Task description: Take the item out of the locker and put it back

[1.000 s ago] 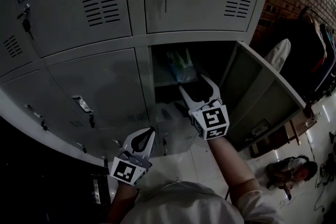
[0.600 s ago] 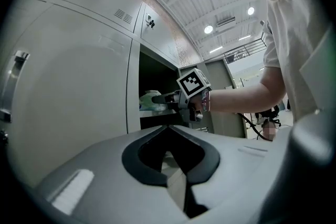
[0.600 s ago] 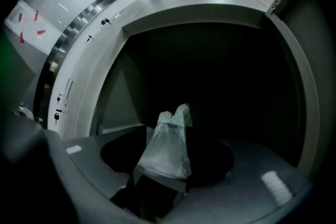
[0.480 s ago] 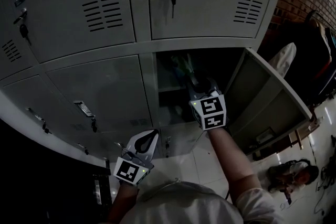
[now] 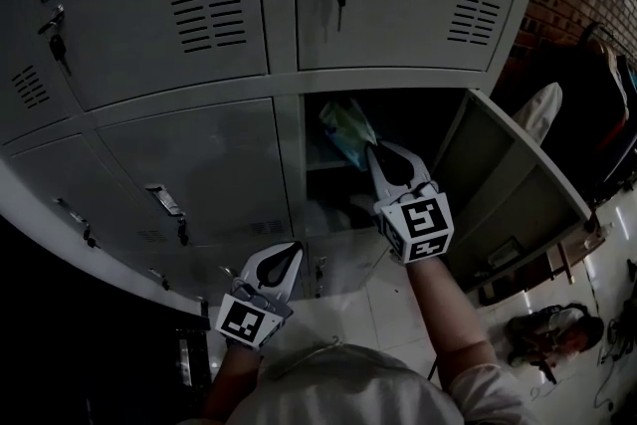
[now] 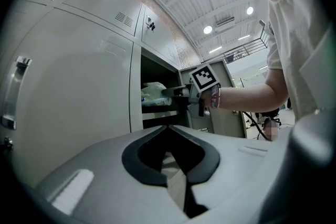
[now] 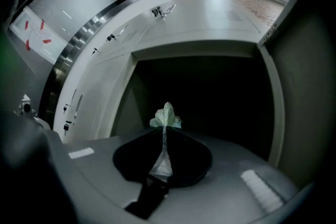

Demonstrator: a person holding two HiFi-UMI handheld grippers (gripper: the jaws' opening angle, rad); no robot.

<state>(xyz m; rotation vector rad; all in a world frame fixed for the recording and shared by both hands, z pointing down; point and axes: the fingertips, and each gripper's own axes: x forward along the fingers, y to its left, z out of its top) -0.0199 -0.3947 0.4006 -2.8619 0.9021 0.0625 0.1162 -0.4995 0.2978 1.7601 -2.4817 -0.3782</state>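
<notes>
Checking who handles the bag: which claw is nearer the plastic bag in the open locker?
Right. The right claw is closing on the plastic bag, with its film pinched between the jaws. The left claw hangs lower, shut and empty, by a closed locker door, well clear of it.

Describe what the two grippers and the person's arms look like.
Both the left gripper and right gripper are light grey, with curved jaws tapering to a point around a dark teardrop opening. Each carries a white cube with black square markers. The person wears a light short-sleeved top. The right gripper's jaws are closing, with the plastic bag between them.
</notes>
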